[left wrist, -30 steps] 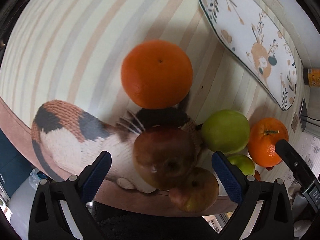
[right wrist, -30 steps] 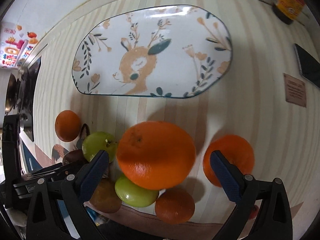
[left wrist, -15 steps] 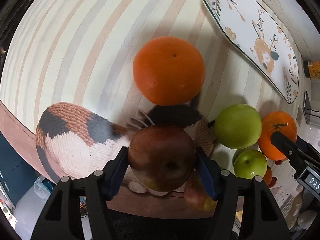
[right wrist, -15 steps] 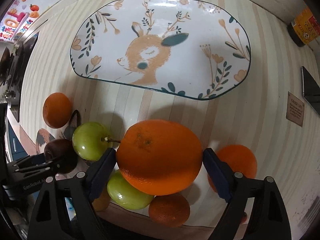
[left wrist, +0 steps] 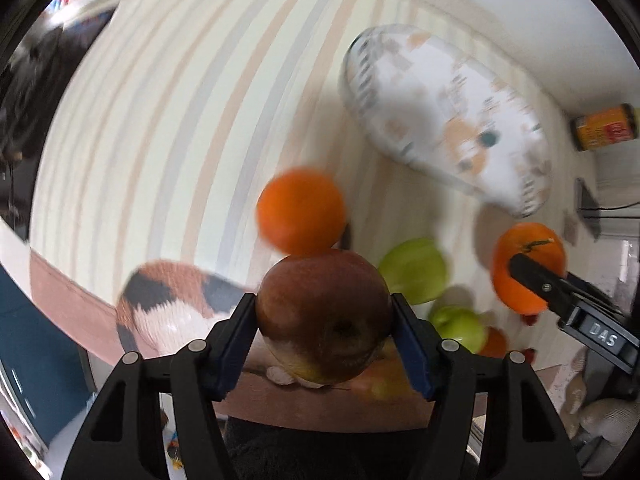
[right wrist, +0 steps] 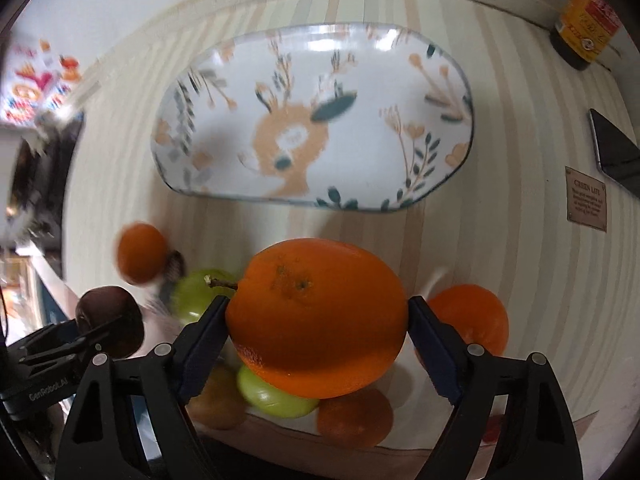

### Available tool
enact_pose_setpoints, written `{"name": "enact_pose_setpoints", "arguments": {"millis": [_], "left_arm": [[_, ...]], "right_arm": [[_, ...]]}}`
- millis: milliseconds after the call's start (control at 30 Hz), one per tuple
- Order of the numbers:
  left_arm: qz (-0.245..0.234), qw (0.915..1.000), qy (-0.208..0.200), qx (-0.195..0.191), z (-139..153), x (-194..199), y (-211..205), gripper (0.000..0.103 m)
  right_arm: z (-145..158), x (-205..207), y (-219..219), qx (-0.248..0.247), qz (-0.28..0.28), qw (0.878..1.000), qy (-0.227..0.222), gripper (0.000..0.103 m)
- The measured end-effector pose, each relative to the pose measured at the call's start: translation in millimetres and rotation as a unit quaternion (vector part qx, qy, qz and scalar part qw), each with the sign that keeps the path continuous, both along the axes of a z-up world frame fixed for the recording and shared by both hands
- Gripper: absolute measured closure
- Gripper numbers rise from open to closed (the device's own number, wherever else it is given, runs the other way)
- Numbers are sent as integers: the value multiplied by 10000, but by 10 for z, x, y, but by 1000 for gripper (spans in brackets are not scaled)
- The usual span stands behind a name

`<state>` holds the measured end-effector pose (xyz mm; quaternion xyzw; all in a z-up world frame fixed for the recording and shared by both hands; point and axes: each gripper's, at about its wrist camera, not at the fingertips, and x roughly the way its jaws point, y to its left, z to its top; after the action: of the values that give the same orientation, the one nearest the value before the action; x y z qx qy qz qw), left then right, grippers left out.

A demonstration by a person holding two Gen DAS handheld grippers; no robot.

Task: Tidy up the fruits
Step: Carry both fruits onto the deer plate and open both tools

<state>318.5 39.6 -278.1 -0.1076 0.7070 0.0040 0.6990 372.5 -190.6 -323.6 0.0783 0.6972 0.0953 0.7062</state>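
My left gripper (left wrist: pixel 324 336) is shut on a dark red apple (left wrist: pixel 324 316) and holds it raised above the striped table. My right gripper (right wrist: pixel 318 332) is shut on a large orange (right wrist: pixel 316 316), also lifted; it shows in the left wrist view (left wrist: pixel 528 276). The red apple shows in the right wrist view (right wrist: pixel 110 320). A white deer-print plate (right wrist: pixel 320 120) lies beyond, also in the left wrist view (left wrist: pixel 448 120). On the table lie green apples (left wrist: pixel 414 276) (right wrist: pixel 276 396), oranges (left wrist: pixel 302 210) (right wrist: pixel 468 320) and a small orange (right wrist: pixel 354 416).
A calico cat coaster (left wrist: pixel 168 300) lies near the table's front edge. A yellow jar (right wrist: pixel 586 28) stands at the back right by the wall. A dark phone (right wrist: pixel 614 152) and a small brown label (right wrist: pixel 586 204) lie at the right.
Both grippers closed from open: left onto the red apple, right onto the large orange. Both have since lifted their fruit off the table; the views are blurred by motion.
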Motion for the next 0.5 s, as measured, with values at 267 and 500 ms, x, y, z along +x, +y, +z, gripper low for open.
{"name": "enact_pose_setpoints", "arguments": {"millis": [267,500], "left_arm": [[-386,9982,-367,-289,358,998,-403,40],[-659,9974,195,-196,-257,1852,-666,40]], "right_arm": [[493,578,-434,-9,-488,9953,-831,14],[190,1166,-481,-246,-508,9963,-655,14]]}}
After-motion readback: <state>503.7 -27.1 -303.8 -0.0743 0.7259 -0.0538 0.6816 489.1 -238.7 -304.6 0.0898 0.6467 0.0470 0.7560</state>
